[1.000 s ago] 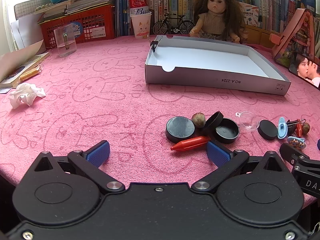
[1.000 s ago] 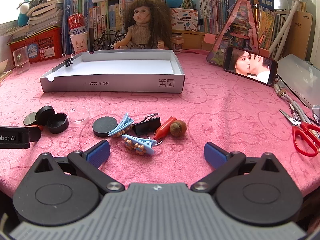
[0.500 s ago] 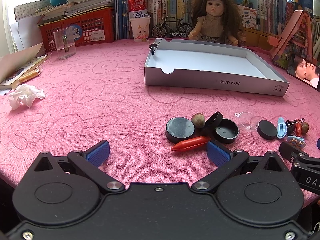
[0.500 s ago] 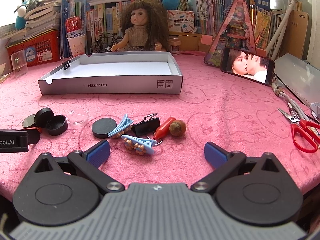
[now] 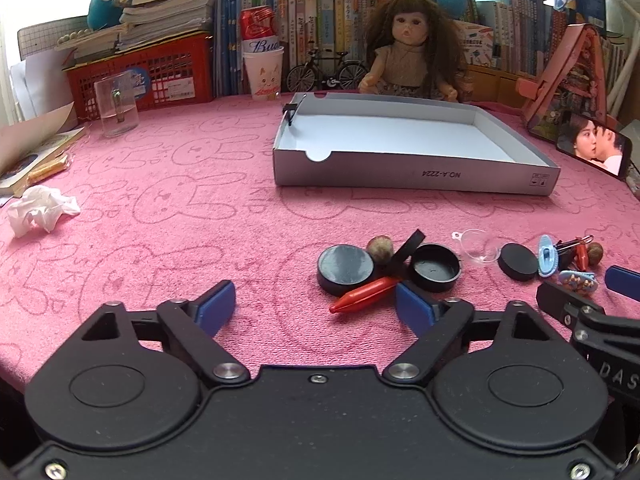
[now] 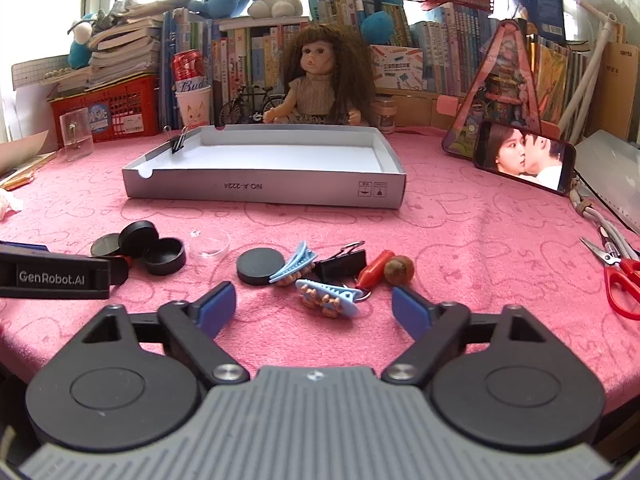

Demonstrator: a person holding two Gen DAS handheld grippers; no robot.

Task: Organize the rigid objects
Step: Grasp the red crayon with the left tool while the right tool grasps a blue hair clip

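Observation:
A shallow grey box lid (image 5: 416, 168) (image 6: 264, 192) lies empty on the pink cloth. In front of it sits a scatter of small objects. Black round caps (image 5: 346, 269) (image 6: 165, 256), a red crayon (image 5: 366, 294) and a brown nut (image 5: 380, 249) lie just ahead of my left gripper (image 5: 314, 306), which is open and empty. Blue hair clips (image 6: 328, 298), a black binder clip (image 6: 344, 262), a black disc (image 6: 260, 266), a red piece and a nut (image 6: 398, 270) lie just ahead of my right gripper (image 6: 312, 310), also open and empty.
A clear plastic cup (image 6: 210, 244) lies among the objects. A doll (image 6: 320, 80), books and a red basket (image 5: 148, 76) stand at the back. A phone (image 6: 524, 156) and red scissors (image 6: 620, 280) are at the right. Crumpled tissue (image 5: 40, 212) lies at the left.
Both views have tilted upward a little, showing more of the shelves behind. The objects on the cloth have not moved and both grippers stay open.

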